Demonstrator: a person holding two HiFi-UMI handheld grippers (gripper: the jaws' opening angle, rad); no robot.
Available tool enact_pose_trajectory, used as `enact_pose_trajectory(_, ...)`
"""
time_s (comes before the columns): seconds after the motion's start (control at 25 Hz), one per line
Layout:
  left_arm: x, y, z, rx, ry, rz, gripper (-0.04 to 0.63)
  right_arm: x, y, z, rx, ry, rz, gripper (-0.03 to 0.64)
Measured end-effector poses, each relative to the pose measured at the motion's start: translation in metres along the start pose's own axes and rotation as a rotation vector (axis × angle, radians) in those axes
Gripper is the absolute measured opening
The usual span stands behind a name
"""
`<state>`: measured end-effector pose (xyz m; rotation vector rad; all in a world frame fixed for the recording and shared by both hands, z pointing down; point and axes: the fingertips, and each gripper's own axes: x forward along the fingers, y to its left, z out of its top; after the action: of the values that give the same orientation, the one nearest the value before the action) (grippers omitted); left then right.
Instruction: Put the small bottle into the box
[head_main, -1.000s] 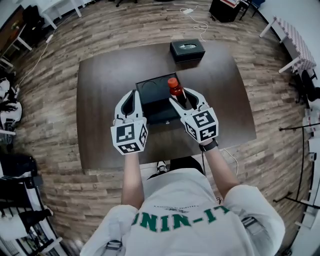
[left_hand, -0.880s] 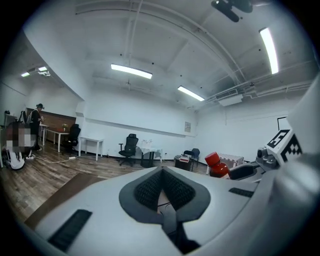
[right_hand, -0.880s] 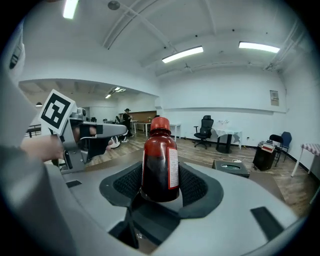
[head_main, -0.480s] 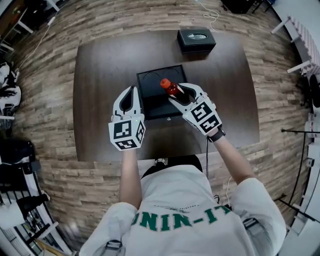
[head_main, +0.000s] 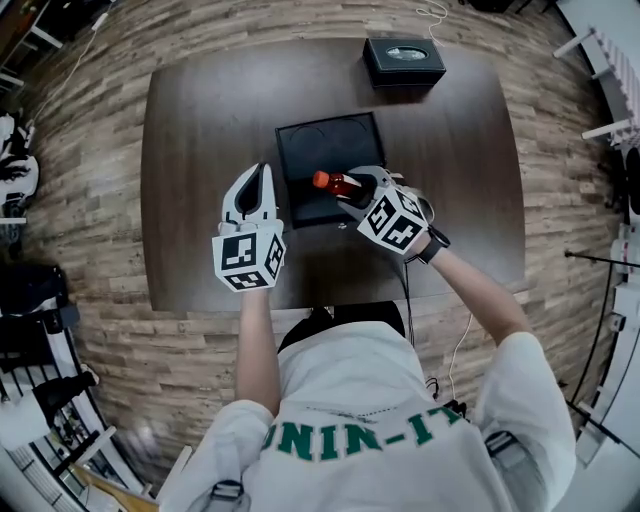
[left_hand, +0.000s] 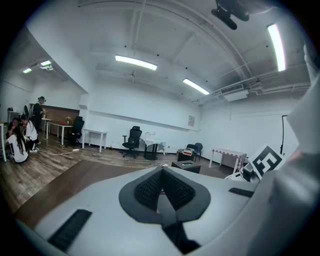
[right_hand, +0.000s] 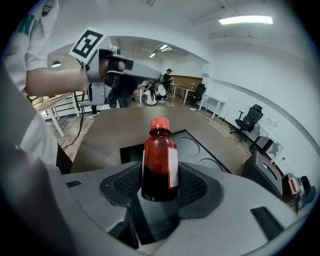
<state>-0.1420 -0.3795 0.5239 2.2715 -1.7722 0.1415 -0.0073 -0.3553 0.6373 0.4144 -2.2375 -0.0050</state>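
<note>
A bottle (head_main: 337, 184) with a red cap and dark red contents is pinched at its lower body between the pads of the right gripper (head_main: 354, 191). In the right gripper view the pads are seen pressed on both sides of the bottle, with the cap and the white label standing clear above them. In the head view the bottle is tilted, its cap pointed toward 10 o'clock. It is held over the near right part of the box (head_main: 322, 138). Whether it touches the box cannot be told.

The box is a black open tray set at the middle of the table (head_main: 200, 120). Round recesses are seen in its floor at the far side.

The left gripper (head_main: 261, 172) is held over the table at about 8 o'clock from the box, just beside its left edge and pointed toward 12 o'clock. Its fingers are pressed together, and nothing is seen between them in the left gripper view.

A tissue box (head_main: 403, 58) is placed at the far edge of the table, at about 1 o'clock from the box and well apart from it.
</note>
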Motion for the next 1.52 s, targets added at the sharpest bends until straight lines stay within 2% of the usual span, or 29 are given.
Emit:
enact_pose_trajectory(0.16, 0.004, 0.005, -0.009, 0.0, 0.011, 0.006, 0.005, 0.027, 0.013, -0.021, -0.049, 0.07, 0.074, 0.23)
enact_pose_trajectory(0.48, 0.007, 0.006, -0.02, 0.011, 0.019, 0.004, 0.006, 0.064, 0.011, -0.053, -0.118, 0.192, 0.161, 0.23)
enact_pose_trajectory(0.92, 0.005, 0.008, -0.021, 0.009, 0.021, 0.014, 0.006, 0.093, 0.017, -0.083, -0.17, 0.309, 0.241, 0.232)
enact_pose_trajectory(1.2, 0.001, 0.012, -0.03, 0.006, 0.047, 0.015, 0.006, 0.097, 0.019, -0.086, -0.173, 0.331, 0.231, 0.235)
enact_pose_trajectory(1.28, 0.0, 0.011, -0.031, 0.006, 0.052, 0.01, 0.006, 0.097, 0.021, -0.089, -0.183, 0.333, 0.235, 0.272)
enact_pose_trajectory(1.32, -0.001, 0.01, -0.031, 0.006, 0.054, 0.007, 0.006, 0.095, 0.023, -0.091, -0.178, 0.334, 0.235, 0.297)
enact_pose_trajectory(1.52, -0.006, 0.007, -0.029, 0.01, 0.055, -0.003, 0.006, 0.086, 0.024, -0.087, -0.095, 0.294, 0.221, 0.305)
